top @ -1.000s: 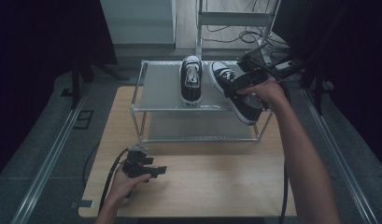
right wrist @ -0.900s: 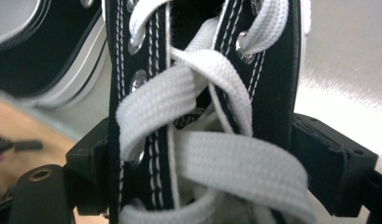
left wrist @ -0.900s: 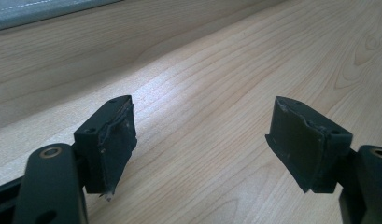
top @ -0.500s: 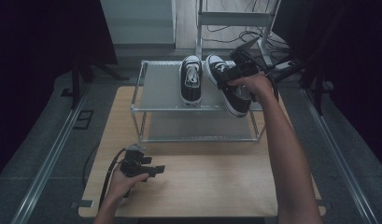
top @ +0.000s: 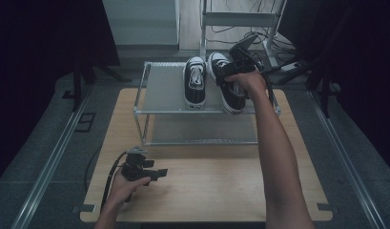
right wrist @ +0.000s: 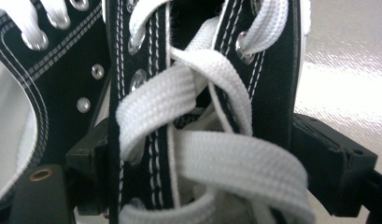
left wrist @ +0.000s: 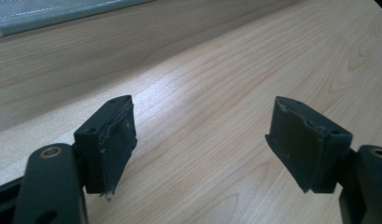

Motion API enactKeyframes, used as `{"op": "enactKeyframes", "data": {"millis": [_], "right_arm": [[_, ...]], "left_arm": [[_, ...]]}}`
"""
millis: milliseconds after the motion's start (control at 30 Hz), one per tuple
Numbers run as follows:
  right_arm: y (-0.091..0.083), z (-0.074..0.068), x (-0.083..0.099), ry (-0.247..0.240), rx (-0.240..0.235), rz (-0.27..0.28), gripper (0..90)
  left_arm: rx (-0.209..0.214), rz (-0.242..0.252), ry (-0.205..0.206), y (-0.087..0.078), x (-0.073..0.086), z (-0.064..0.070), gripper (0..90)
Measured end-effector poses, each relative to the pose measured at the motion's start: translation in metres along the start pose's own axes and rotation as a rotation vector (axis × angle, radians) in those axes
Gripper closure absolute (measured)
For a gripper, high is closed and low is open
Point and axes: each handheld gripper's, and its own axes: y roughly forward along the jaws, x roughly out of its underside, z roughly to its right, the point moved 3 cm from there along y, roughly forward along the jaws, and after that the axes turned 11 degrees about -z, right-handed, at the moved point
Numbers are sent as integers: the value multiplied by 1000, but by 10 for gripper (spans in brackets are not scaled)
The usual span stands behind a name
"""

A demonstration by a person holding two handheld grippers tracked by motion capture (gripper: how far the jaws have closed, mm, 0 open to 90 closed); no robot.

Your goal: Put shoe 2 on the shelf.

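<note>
The right gripper (top: 232, 71) is clamped on a black sneaker (top: 229, 90) with white laces, which lies on the top shelf of a metal rack (top: 164, 90), just beside the second sneaker (top: 195, 83); they seem to touch. The left gripper (top: 157, 173) rests on the wooden table (top: 221, 191), jaws apart, holding nothing.

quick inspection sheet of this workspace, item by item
surface: wooden table, bare at the front
job's things: two black sneakers on the metal rack; left sneaker stands free, right sneaker is held
clutter: nothing seen
grippers: right gripper shut on right sneaker, jaws either side of its laced part; left gripper open, low over the table
cables: black cable trails from left gripper
surroundings: grey floor, dark curtains
</note>
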Motion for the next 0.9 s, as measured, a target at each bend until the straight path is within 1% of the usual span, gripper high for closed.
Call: {"op": "enactKeyframes", "data": {"millis": [100,200,400,767,900], "right_arm": [[1,-2,-4,19,-5,6,165],[1,-4,-8,63,-9,19,164],[3,-5,-12,123,-24,27,164],[9,-10,-16,190,-57,65,162],[12,-11,-18,229,-62,78,161]], "left_arm": [[5,1,-2,0,0,-1,232],[9,2,-4,0,1,-1,232],[11,7,-5,-1,1,0,232],[13,12,-8,-2,1,0,233],[14,14,-8,-3,1,0,232]]}}
